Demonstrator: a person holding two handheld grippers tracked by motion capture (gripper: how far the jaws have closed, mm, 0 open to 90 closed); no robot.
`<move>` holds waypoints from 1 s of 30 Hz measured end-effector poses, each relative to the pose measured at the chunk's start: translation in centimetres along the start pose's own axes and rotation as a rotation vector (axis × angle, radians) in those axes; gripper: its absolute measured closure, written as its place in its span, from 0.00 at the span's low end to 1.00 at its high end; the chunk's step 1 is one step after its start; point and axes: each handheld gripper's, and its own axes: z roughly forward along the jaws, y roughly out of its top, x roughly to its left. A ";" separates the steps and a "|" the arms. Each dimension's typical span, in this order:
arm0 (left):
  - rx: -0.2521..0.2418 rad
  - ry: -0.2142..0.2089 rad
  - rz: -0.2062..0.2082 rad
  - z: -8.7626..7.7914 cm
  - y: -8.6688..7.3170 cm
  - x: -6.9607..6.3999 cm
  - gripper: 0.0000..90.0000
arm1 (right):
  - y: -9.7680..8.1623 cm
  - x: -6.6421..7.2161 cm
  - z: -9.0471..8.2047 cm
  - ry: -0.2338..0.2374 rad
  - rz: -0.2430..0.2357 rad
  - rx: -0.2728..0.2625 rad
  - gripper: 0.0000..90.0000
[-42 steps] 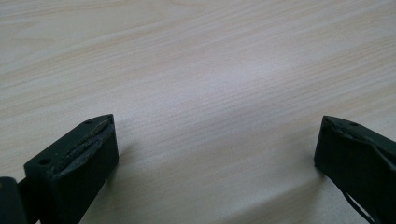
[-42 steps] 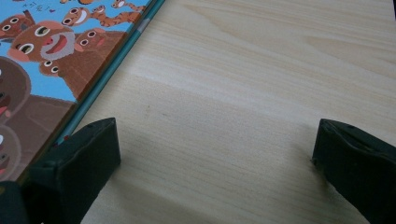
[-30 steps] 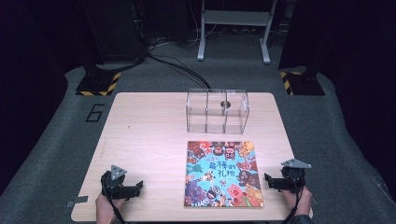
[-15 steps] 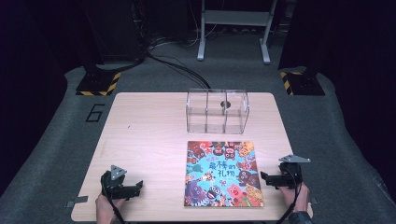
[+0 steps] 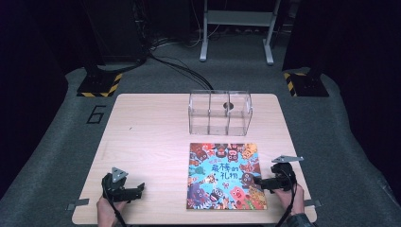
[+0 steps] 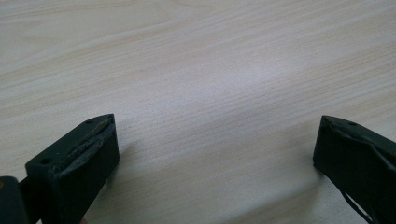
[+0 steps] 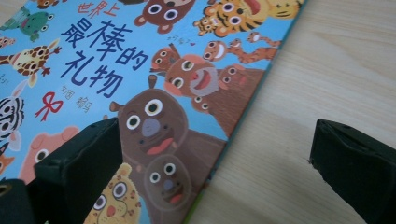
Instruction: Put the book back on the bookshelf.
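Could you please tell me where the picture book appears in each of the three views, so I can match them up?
High view: the picture book lies flat at the table's near right, in front of the clear box.
Left gripper view: bare wooden table between its fingers.
Right gripper view: the book covers the left and centre; its right edge runs between the open right gripper fingers.
Shared landmark: the light wood tabletop.

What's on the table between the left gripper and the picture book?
Nothing: in the high view, bare wood separates the left gripper from the picture book.
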 end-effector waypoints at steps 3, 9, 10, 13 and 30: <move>-0.002 0.005 0.000 0.0 0.0 0.0 0.00 | 0.3 0.5 0.4 0.004 0.011 0.023 0.02; -0.002 0.005 0.000 0.0 0.0 0.0 0.00 | 0.9 0.9 1.7 0.015 -0.005 0.057 0.04; -0.002 0.005 0.000 0.0 0.0 0.0 0.00 | 0.9 0.9 1.7 0.015 -0.005 0.057 0.04; -0.001 0.005 -0.001 0.0 0.0 0.0 0.00 | 1.1 1.1 2.1 0.023 -0.015 0.080 0.11; 0.051 0.015 0.040 0.5 1.4 -1.9 0.00 | 1.0 1.9 2.5 -0.017 -0.053 0.057 0.28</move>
